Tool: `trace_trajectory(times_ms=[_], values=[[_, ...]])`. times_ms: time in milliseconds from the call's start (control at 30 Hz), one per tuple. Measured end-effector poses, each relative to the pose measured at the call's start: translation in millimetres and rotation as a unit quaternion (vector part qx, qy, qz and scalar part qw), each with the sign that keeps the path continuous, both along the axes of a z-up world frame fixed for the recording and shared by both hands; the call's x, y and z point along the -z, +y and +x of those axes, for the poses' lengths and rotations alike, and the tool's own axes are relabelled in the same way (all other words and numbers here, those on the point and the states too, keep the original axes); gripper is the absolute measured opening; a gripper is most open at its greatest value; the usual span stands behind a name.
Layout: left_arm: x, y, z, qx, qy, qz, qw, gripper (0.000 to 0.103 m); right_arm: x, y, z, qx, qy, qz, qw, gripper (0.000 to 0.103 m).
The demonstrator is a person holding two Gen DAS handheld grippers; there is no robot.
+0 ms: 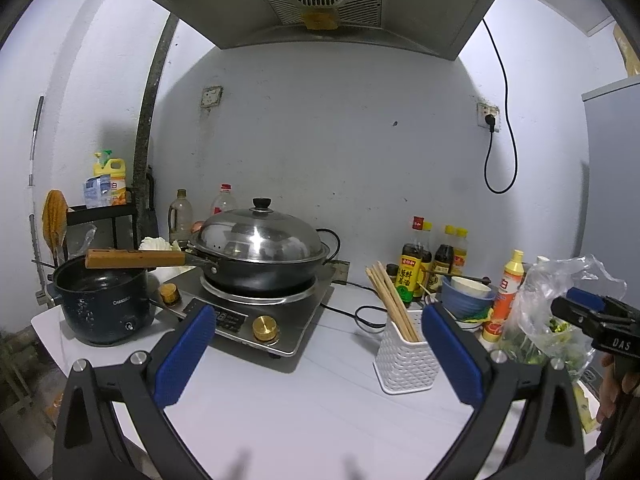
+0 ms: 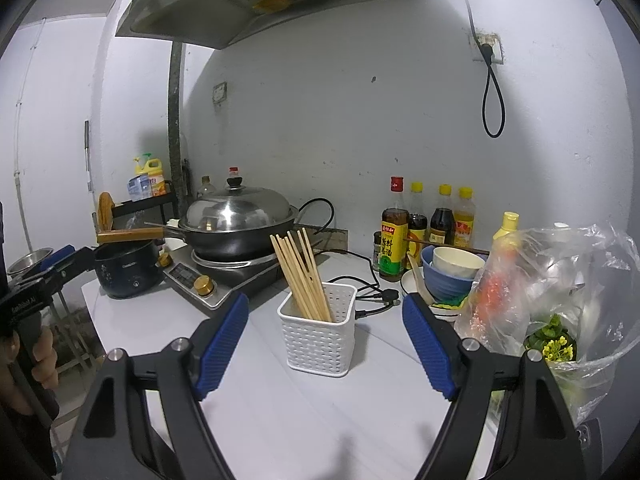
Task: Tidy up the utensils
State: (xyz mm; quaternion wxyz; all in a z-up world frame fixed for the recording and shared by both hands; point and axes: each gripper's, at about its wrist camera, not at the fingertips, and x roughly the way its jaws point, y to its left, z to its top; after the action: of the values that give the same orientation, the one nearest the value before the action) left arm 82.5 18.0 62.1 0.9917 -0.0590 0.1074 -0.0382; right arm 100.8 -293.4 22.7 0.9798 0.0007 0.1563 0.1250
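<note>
A white perforated utensil holder (image 2: pixel 319 332) stands on the white counter with several wooden chopsticks (image 2: pixel 302 272) leaning up out of it to the left. My right gripper (image 2: pixel 325 344) is open, its blue pads well apart on either side of the holder, which stands a little beyond them. In the left wrist view the holder (image 1: pixel 404 360) and chopsticks (image 1: pixel 390 298) sit just inside the right pad of my open left gripper (image 1: pixel 320 356); nothing is between its pads. The right gripper (image 1: pixel 592 312) shows at that view's right edge, the left gripper (image 2: pixel 48 268) at the right wrist view's left edge.
An induction cooker (image 2: pixel 224 276) carries a lidded wok (image 2: pixel 236 220) with a wooden handle; a dark pot (image 2: pixel 128 272) stands to its left. Sauce bottles (image 2: pixel 420 228), stacked bowls (image 2: pixel 454 272) and a plastic bag of greens (image 2: pixel 560 320) crowd the right. A black cable (image 2: pixel 372 292) lies behind the holder.
</note>
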Motion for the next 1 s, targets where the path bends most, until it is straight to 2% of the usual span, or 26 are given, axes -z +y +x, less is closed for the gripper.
trace_trajectory(times_ms=[1000], values=[[-1,-11,5,0.016,0.001,0.006,0.9998,0.103,1,-5,5,0.012,0.002,-0.003,1.000,0.078]])
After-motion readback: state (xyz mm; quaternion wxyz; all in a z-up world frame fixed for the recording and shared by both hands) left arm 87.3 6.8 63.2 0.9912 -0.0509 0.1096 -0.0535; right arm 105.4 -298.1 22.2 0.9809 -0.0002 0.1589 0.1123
